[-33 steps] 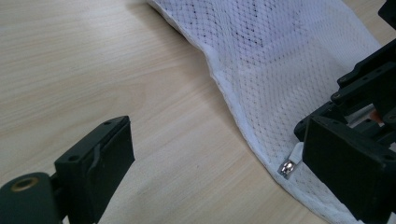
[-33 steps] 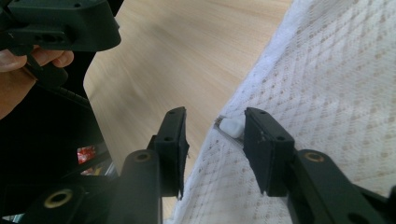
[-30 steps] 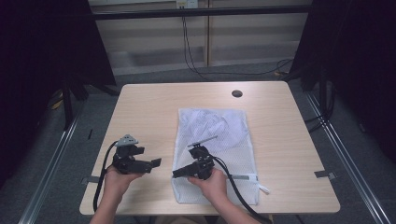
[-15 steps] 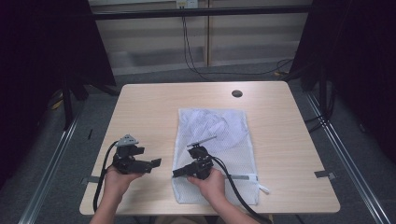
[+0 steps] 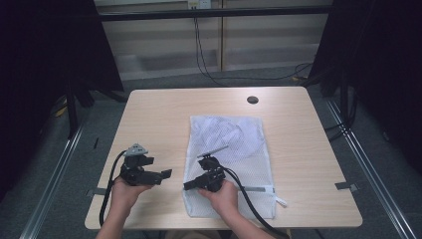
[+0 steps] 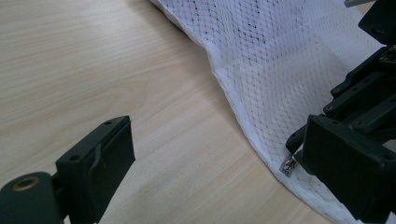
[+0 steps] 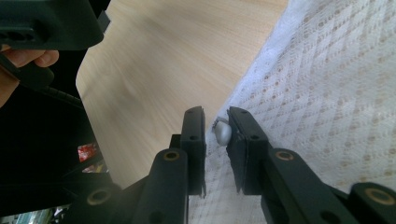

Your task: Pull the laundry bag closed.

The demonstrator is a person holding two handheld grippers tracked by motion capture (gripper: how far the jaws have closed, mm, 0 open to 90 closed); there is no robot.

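A white mesh laundry bag (image 5: 234, 144) lies flat on the wooden table (image 5: 164, 119), with pale cloth inside its upper half. My right gripper (image 5: 189, 185) is at the bag's lower left edge, pointing left. Its jaws are shut on the small metal zipper pull (image 7: 223, 132). In the right gripper view the right gripper (image 7: 217, 116) has the mesh bag (image 7: 336, 84) to its right. My left gripper (image 5: 160, 176) hovers just left of the bag, open and holding nothing. In the left gripper view the left gripper (image 6: 222, 140) faces the bag's edge (image 6: 280, 56) and the zipper pull (image 6: 288, 165).
A dark round hole (image 5: 252, 99) is set in the table near its far edge. Grey tape marks sit at the right edge (image 5: 346, 185) and the left edge (image 5: 94, 191). A white tag (image 5: 280, 201) sticks out at the bag's lower right. Cables trail from both grippers toward the person.
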